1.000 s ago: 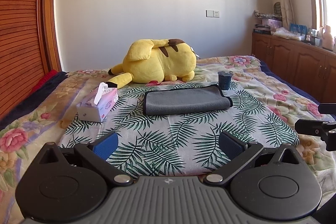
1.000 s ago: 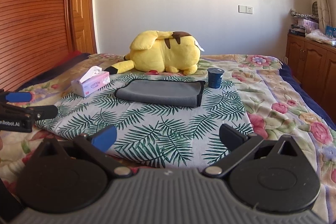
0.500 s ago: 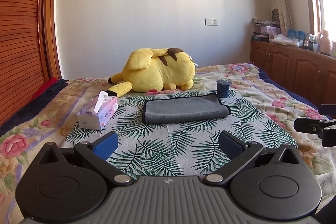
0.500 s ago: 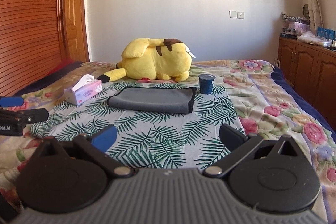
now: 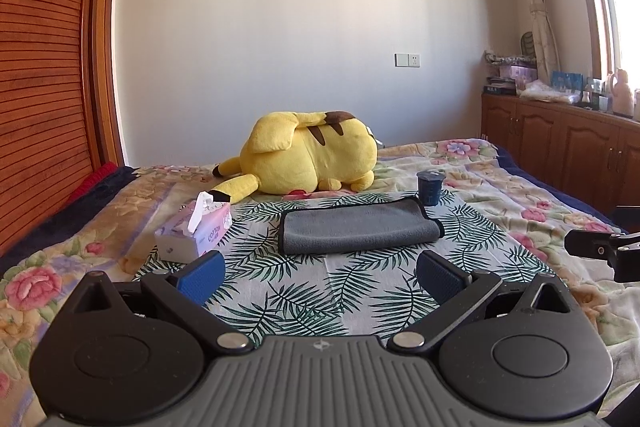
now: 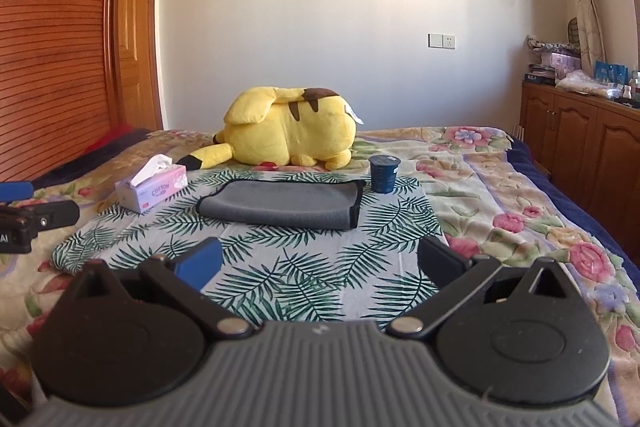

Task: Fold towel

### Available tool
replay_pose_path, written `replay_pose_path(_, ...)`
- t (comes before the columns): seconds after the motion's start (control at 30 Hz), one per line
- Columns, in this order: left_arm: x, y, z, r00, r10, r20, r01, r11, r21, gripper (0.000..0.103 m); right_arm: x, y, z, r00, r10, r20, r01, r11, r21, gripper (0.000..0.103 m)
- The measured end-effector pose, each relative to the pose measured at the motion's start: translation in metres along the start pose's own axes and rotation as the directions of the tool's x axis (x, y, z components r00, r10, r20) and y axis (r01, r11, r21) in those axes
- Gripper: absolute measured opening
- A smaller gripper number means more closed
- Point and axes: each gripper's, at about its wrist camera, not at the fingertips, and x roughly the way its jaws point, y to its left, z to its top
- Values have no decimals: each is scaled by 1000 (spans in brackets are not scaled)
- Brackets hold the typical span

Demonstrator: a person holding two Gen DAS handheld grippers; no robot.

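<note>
A grey towel [image 5: 358,227] with dark edging lies folded flat on a palm-leaf cloth [image 5: 312,291] on the bed; it also shows in the right wrist view [image 6: 284,205]. My left gripper [image 5: 320,277] is open and empty, held short of the towel's near edge. My right gripper [image 6: 318,265] is open and empty, also short of the towel. Each gripper shows at the edge of the other's view, the right one [image 5: 600,251] and the left one [image 6: 28,219].
A yellow plush toy [image 5: 308,153] lies behind the towel. A tissue box [image 5: 196,231] stands left of it and a dark blue cup [image 5: 430,187] at its far right corner. Wooden cabinets [image 5: 560,151] line the right wall, a slatted wardrobe [image 5: 44,67] the left.
Both views have tilted up and drawn back a little, showing more wall. The towel and other objects have not moved. Both grippers stay open.
</note>
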Motion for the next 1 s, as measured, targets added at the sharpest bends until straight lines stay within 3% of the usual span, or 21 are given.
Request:
replay_pose_path(0.53,-7,2,3,999,5,45,-4,1000,-12,87,-9,-4,3,996,-37,79,37,999,0,103)
replay_pose_path(1.0,-9,1,1,999,8,48,-7,1000,-8,87,-9,-7,3,995,-54,87,53,998,13,103)
